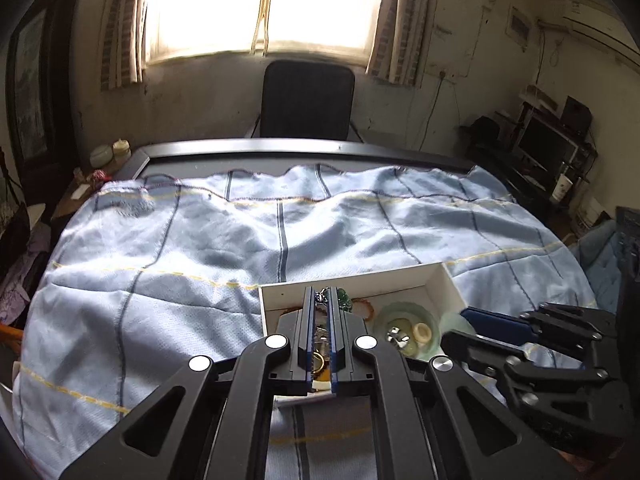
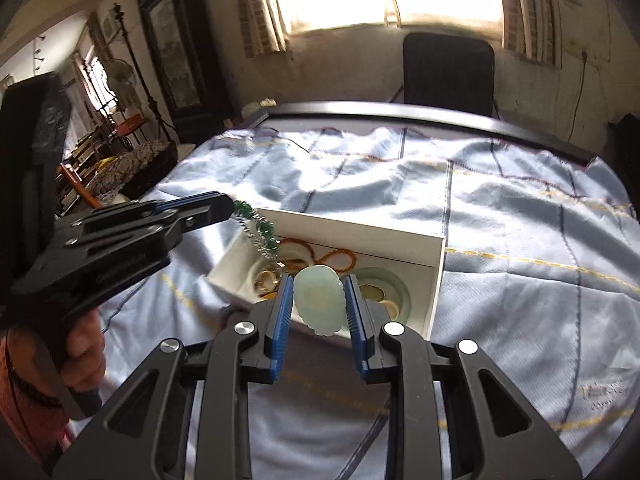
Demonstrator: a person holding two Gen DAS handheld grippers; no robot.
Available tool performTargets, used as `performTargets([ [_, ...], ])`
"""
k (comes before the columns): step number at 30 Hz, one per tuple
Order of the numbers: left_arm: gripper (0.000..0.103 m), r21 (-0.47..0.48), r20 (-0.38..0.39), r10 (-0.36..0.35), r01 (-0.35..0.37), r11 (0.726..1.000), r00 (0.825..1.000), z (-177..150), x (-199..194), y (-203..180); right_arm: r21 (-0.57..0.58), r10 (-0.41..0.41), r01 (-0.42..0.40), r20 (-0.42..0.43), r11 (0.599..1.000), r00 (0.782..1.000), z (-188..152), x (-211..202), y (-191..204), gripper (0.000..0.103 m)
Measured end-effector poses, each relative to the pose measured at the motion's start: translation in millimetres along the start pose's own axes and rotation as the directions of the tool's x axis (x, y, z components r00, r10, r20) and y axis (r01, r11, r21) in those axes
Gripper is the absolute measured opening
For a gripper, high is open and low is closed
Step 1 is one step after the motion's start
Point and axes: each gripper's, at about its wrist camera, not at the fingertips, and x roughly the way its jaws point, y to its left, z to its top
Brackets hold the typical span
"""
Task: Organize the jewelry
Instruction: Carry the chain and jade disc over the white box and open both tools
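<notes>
Right gripper (image 2: 318,304): fingers clamped on pale jade pendant (image 2: 319,302), held over near edge of white box (image 2: 436,276).
Left gripper (image 2: 228,206): jaws pinched on green-beaded chain (image 2: 260,232), lifting from box's left end.
Step, judged: extraction from box.
Next: set each piece apart on blue cloth (image 2: 520,240); chain may snag amber bead strand (image 2: 336,258).

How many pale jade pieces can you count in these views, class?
2. A carved jade pendant is gripped between the right tongs; a jade bangle lies in the white box. Others may be hidden.
</notes>
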Motion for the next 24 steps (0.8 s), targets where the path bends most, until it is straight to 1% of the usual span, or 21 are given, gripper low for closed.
performTargets([
  [6,0.006,0.005,-0.065,-0.008,0.008,1.0,0.998,-8.1,26.1,2.2,0.016,-0.049,0.05,-0.063,0.999,0.997,-1.4,38.7,-15.1,0.026],
  [11,0.006,-0.004,-0.091,-0.01,0.009,1.0,0.996,-11.7,36.9,5.1,0.025,-0.044,0.046,-0.072,0.999,0.996,-4.5,46.2,-18.7,0.027],
  [17,0.007,-0.011,-0.1,-0.008,0.006,1.0,0.995,-13.4,40.6,8.5,0.026,-0.044,0.045,-0.046,0.999,0.998,-1.6,39.0,-20.0,0.029],
  [18,0.007,-0.011,-0.098,-0.003,0.002,1.0,0.995,-13.9,39.9,8.5,0.033,-0.042,0.043,-0.037,0.999,0.998,-2.1,35.3,-20.5,0.031],
  [21,0.007,-0.01,-0.079,0.007,-0.008,1.0,0.997,-15.9,32.9,7.7,0.059,-0.032,0.033,-0.011,0.998,0.999,-4.7,21.3,-21.5,0.034],
  [24,0.007,0.007,-0.051,0.031,-0.03,1.0,0.998,-21.2,18.5,3.5,0.067,-0.022,0.021,0.012,0.998,1.0,-11.9,2.5,-17.6,0.035],
])
